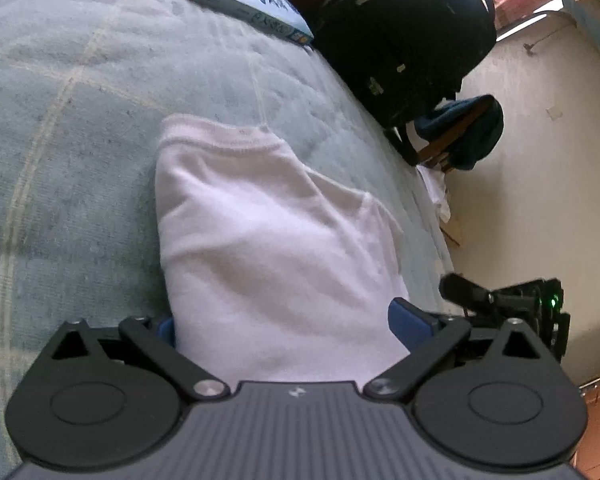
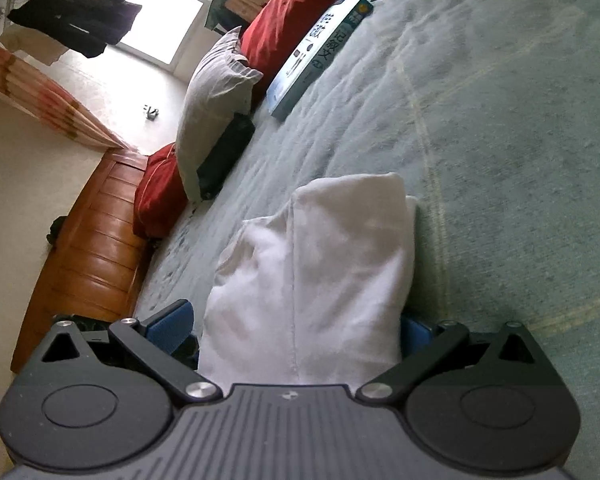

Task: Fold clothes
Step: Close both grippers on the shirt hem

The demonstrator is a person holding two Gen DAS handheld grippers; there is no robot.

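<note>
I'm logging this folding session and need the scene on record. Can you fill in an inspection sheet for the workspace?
Surface: green quilted bedspread, rumpled.
Job's things: white garment, partly folded, lying between both sets of fingers.
Clutter: book, black backpack, red cushions, grey pillow.
Grippers: left gripper and right gripper both spread wide around the garment.
Cables: nothing seen.
Surroundings: wooden bed frame, curtain, bright window.

Daylight blows out the tall glass window [image 2: 172, 28] to pure glare; both fisheye views bend at their dark edges, soft and slightly blurred, shadows faint throughout.
</note>
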